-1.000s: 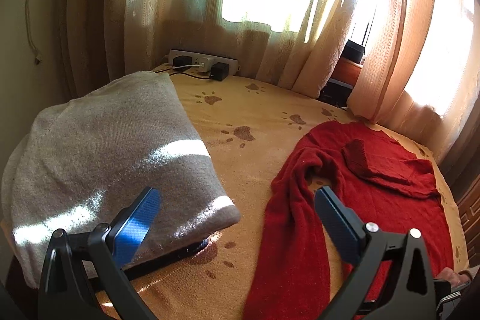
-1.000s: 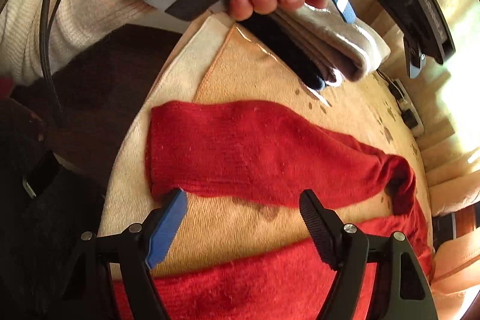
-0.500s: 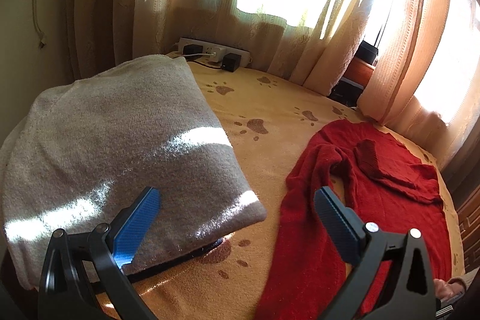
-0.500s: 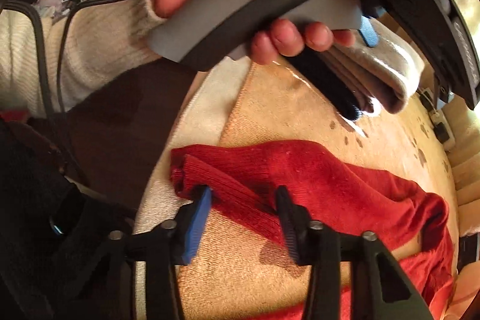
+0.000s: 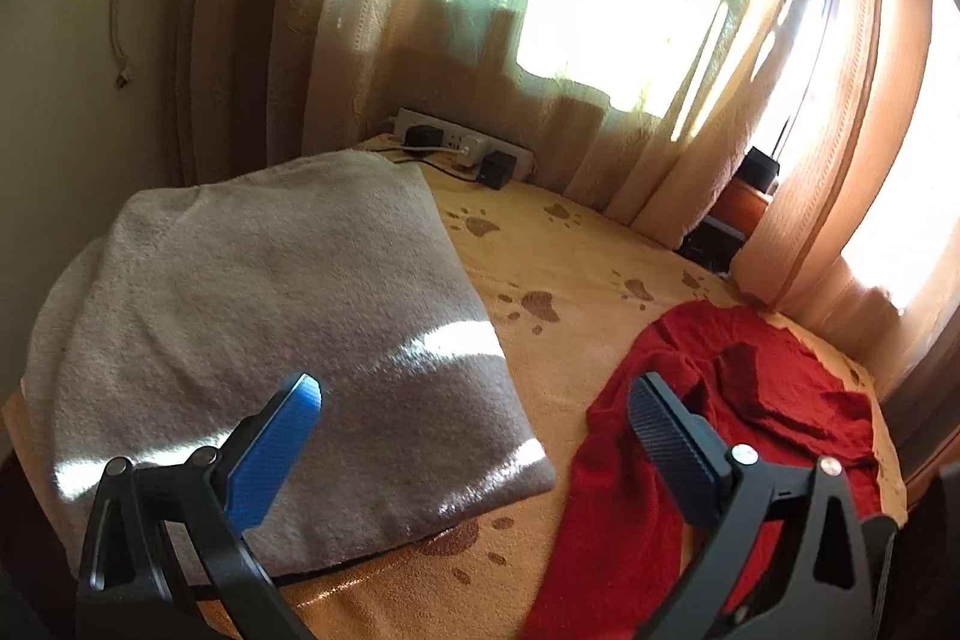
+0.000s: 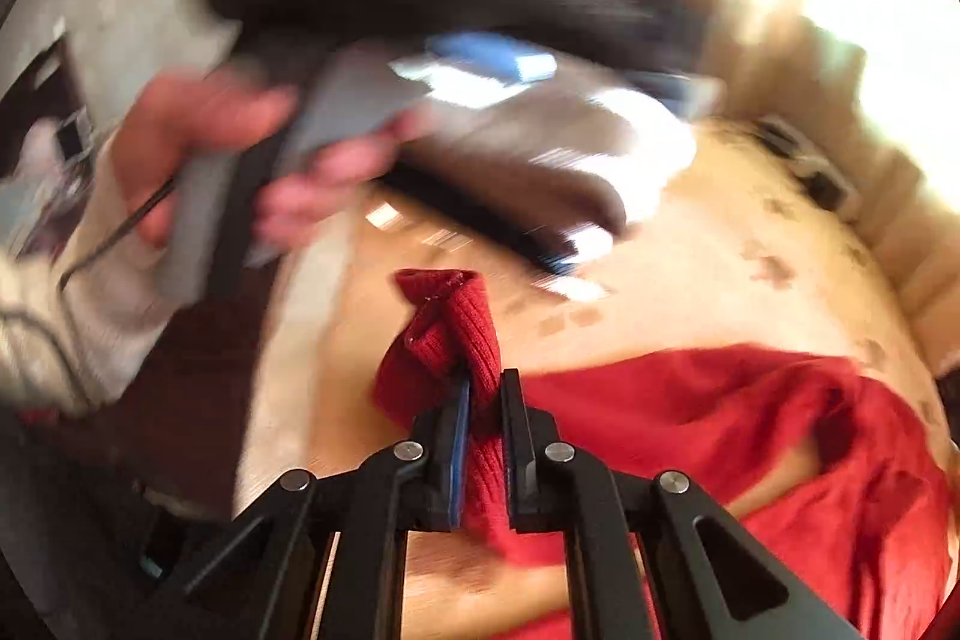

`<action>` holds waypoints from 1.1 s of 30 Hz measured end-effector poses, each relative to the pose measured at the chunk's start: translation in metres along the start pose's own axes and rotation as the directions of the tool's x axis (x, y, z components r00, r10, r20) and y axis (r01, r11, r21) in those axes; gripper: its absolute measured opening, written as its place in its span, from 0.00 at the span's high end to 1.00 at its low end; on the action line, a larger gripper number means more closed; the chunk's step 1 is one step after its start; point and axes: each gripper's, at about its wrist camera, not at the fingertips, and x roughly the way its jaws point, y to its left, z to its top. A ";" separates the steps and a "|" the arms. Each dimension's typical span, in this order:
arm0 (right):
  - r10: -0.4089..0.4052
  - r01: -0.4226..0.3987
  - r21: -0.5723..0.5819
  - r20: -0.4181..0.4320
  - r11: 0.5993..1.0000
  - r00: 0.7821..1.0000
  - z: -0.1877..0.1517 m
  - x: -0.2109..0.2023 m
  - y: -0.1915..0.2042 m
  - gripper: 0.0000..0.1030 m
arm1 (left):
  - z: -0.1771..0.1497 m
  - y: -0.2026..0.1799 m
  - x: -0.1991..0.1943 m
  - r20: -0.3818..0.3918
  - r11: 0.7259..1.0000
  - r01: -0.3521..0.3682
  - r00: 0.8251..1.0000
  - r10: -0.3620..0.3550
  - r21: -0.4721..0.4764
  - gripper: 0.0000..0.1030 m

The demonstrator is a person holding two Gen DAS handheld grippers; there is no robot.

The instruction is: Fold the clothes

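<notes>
Sunlit curtains (image 5: 600, 40) back a paw-print bed (image 5: 576, 268). Red sweater (image 5: 750, 400) lies at 3 o'clock of the open, empty left tool (image 5: 474, 400). Right tool (image 6: 483, 382), jaws just closed, pinches its sleeve (image 6: 450, 340), which runs toward 12; body trails toward 3 o'clock.

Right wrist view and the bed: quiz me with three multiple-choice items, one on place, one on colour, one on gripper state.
1. Where does the folded grey sweater lie from the red sweater in the left wrist view?
A. left B. right C. on top
2. What colour are the paw prints on the bed cover?
A. blue B. brown C. green
3. The right gripper is:
A. wide open B. shut on the red sweater's sleeve C. shut on nothing

A: it fills the picture's left half.
B: brown marks on tan cloth.
B: ribbed red cuff is pinched between the fingers.
</notes>
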 end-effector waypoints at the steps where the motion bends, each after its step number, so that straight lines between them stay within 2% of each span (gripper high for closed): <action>1: -0.036 0.035 0.040 0.026 0.999 0.999 0.006 -0.007 -0.019 0.90 | 0.005 0.003 -0.005 0.021 1.000 0.000 1.000 0.000 -0.019 0.00; 4: -0.190 0.169 0.162 0.123 0.972 0.974 0.022 -0.044 -0.081 0.90 | 0.014 0.000 -0.011 0.051 0.999 0.005 0.999 -0.004 -0.032 0.00; 6: -0.305 0.244 0.293 0.182 0.925 0.935 0.020 -0.081 -0.130 0.90 | 0.016 -0.009 -0.006 0.039 1.000 0.008 0.999 -0.008 -0.012 0.00; 8: -0.432 0.319 0.421 0.205 0.849 0.878 0.007 -0.117 -0.172 0.90 | 0.013 -0.025 0.007 0.005 1.000 0.024 1.000 -0.024 0.017 0.00; 10: -0.545 0.378 0.549 0.177 0.746 0.820 -0.026 -0.149 -0.213 0.90 | 0.010 -0.044 0.022 -0.033 0.998 0.042 0.999 -0.041 0.050 0.00; 13: -0.669 0.427 0.713 0.079 0.556 0.739 -0.092 -0.191 -0.270 0.90 | 0.000 -0.079 0.055 -0.115 0.991 0.075 0.991 -0.062 0.114 0.00; 14: -0.699 0.442 0.753 0.034 0.488 0.714 -0.119 -0.201 -0.283 0.90 | -0.005 -0.090 0.066 -0.141 0.987 0.085 0.988 -0.066 0.133 0.00; 15: -0.712 0.441 0.789 -0.007 0.427 0.702 -0.146 -0.210 -0.295 0.90 | -0.009 -0.102 0.078 -0.164 0.984 0.092 0.984 -0.067 0.153 0.00; 17: -0.715 0.451 0.830 -0.094 0.329 0.693 -0.200 -0.222 -0.308 0.90 | -0.017 -0.125 0.102 -0.209 0.976 0.107 0.976 -0.065 0.192 0.00; 19: -0.706 0.488 0.831 -0.175 0.268 0.686 -0.241 -0.218 -0.308 0.90 | -0.024 -0.151 0.124 -0.243 0.963 0.123 0.968 -0.064 0.239 0.00; 21: -0.685 0.488 0.842 -0.216 0.229 0.696 -0.274 -0.211 -0.310 0.90 | -0.031 -0.176 0.146 -0.267 0.947 0.127 0.963 -0.046 0.294 0.00; 23: -0.670 0.470 0.859 -0.228 0.202 0.706 -0.296 -0.206 -0.307 0.90 | -0.035 -0.199 0.165 -0.273 0.925 0.107 0.962 -0.004 0.364 0.00; 25: -0.672 0.455 0.872 -0.227 0.183 0.705 -0.308 -0.210 -0.304 0.90 | -0.036 -0.216 0.177 -0.243 0.902 0.053 0.968 0.058 0.428 0.00; 27: -0.662 0.418 0.886 -0.191 0.202 0.725 -0.315 -0.214 -0.305 0.89 | -0.036 -0.231 0.187 -0.202 0.878 -0.001 0.973 0.112 0.479 0.00; 29: -0.641 0.389 0.895 -0.169 0.217 0.748 -0.315 -0.212 -0.310 0.78 | -0.034 -0.237 0.195 -0.182 0.868 -0.034 0.973 0.142 0.496 0.00; 30: -0.637 0.378 0.900 -0.164 0.216 0.753 -0.318 -0.215 -0.309 0.57 | -0.033 -0.240 0.199 -0.171 0.863 -0.050 0.973 0.157 0.503 0.00; 31: -0.633 0.367 0.905 -0.158 0.214 0.758 -0.320 -0.218 -0.309 0.26 | -0.032 -0.240 0.203 -0.177 0.864 -0.054 0.971 0.163 0.500 0.00; 32: -0.631 0.353 0.912 -0.149 0.211 0.761 -0.322 -0.218 -0.313 0.16 | -0.033 -0.240 0.207 -0.190 0.870 -0.048 0.968 0.161 0.491 0.00; 33: -0.628 0.339 0.917 -0.140 0.208 0.765 -0.323 -0.217 -0.317 0.13 | -0.034 -0.239 0.210 -0.204 0.875 -0.042 0.966 0.158 0.482 0.00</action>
